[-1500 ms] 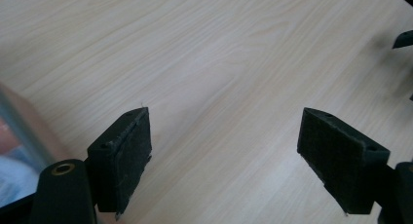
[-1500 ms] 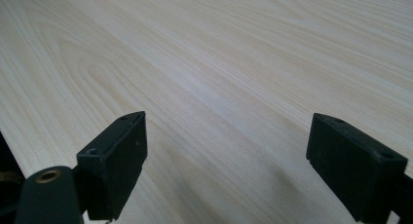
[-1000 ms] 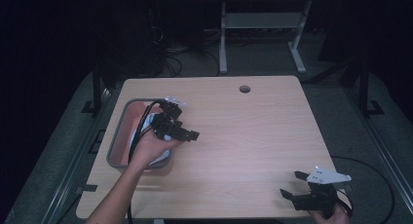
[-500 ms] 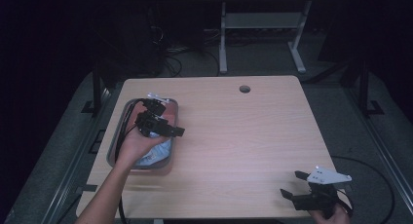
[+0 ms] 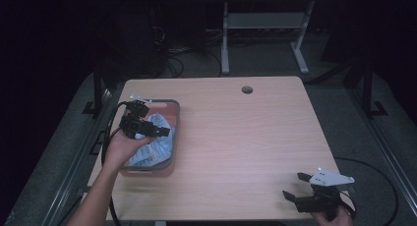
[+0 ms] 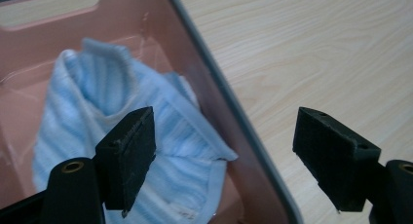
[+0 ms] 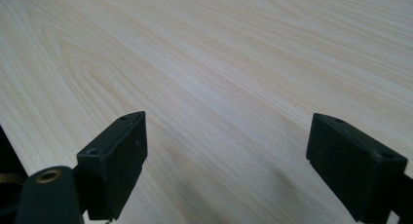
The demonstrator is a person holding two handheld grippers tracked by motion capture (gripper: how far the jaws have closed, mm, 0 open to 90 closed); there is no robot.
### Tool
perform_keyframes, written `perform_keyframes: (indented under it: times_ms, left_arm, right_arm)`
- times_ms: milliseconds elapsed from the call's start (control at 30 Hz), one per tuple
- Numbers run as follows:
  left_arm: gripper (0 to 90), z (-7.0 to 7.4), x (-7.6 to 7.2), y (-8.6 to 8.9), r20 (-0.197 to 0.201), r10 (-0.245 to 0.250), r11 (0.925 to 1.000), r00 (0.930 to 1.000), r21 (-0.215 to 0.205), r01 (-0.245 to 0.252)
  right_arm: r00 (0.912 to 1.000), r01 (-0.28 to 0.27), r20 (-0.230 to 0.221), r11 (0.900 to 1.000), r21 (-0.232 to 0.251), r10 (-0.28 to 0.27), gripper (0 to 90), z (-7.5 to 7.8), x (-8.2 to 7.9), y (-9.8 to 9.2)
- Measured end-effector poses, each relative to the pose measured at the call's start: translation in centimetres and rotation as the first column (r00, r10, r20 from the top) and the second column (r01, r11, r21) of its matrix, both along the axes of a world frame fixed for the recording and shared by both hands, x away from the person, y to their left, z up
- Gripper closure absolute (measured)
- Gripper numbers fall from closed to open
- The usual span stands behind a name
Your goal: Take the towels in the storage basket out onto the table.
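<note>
Step in hand: by my reading, either just after the cloth [image 6: 122, 151] was dropped into the bin [image 6: 229, 117] or just before a pick from it; the pictures fit both.
Left gripper [image 6: 224, 156]: jaws released, wide apart, holding nothing; in the high view it [image 5: 147, 130] hangs over the bin's near-left part.
Cloth: light blue, striped, crumpled in the bin; below and beyond the left-hand jaw in the left gripper view, partly under it, not between the two jaws.
Bin: pink inside, grey rim; the rim runs up between the jaws, so the left-hand jaw is over the bin and the right-hand one over the bare surface [image 6: 316, 48].
Right gripper [image 7: 226, 165]: jaws released, wide apart, empty; bare wood grain lies between and beyond them. In the high view it [image 5: 302, 189] sits low at the surface's near-right corner, well apart from the bin.
Next move, if a pick: shift the left jaws sideways so both clear the rim and straddle a raised fold, then lower and clench.
Next move, if the drop is done: lift straight away from the bin.
Risk: a jaw catching the rim and tipping or dragging the bin.
</note>
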State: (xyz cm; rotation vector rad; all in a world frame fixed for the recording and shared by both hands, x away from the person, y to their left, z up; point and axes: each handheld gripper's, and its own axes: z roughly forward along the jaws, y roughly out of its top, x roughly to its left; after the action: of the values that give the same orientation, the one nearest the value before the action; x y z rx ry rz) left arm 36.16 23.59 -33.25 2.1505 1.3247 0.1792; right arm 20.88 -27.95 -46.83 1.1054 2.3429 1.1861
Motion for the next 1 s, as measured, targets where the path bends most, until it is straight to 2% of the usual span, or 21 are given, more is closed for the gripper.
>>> perform_keyframes:
  times_ms: [367,633,767,833,867,933,1000]
  left_arm:
    - [23.6,-1.5,0.4,2.0,-0.030,0.072,0.9972,0.9970,0.021,-0.072]
    - [22.9,-3.3,1.2,2.7,-0.075,0.131,0.9907,0.9886,0.046,-0.128]
    - [22.9,-4.2,1.6,2.5,-0.101,0.135,0.9878,0.9857,0.092,-0.125]
    - [23.0,-4.7,1.8,2.3,-0.109,0.134,0.9813,0.9850,0.153,-0.116]
    - [23.2,-4.9,1.9,2.2,-0.118,0.140,0.9791,0.9831,0.164,-0.120]
    - [23.1,-5.0,2.0,2.3,-0.119,0.138,0.9789,0.9833,0.167,-0.117]
    - [23.2,-5.4,2.2,2.2,-0.132,0.151,0.9778,0.9798,0.166,-0.128]
  right_arm:
    - [1.0000,-0.007,0.000,1.000,-0.005,0.007,14.4,0.0,0.0,0.1]
    - [1.0000,-0.007,-0.002,1.000,-0.005,0.007,14.4,-0.1,0.0,0.1]
    - [1.0000,-0.008,-0.001,1.000,-0.005,0.008,14.4,0.0,0.0,0.2]
    - [1.0000,-0.008,0.000,1.000,-0.001,0.008,14.4,0.0,0.0,0.2]
    - [0.9999,-0.012,0.000,1.000,0.003,0.012,14.4,0.0,0.0,0.2]
    - [0.9999,-0.013,-0.001,1.000,0.006,0.013,14.4,0.0,0.0,0.2]
    - [0.9999,-0.016,-0.003,1.000,0.001,0.016,14.4,0.0,-0.1,0.3]
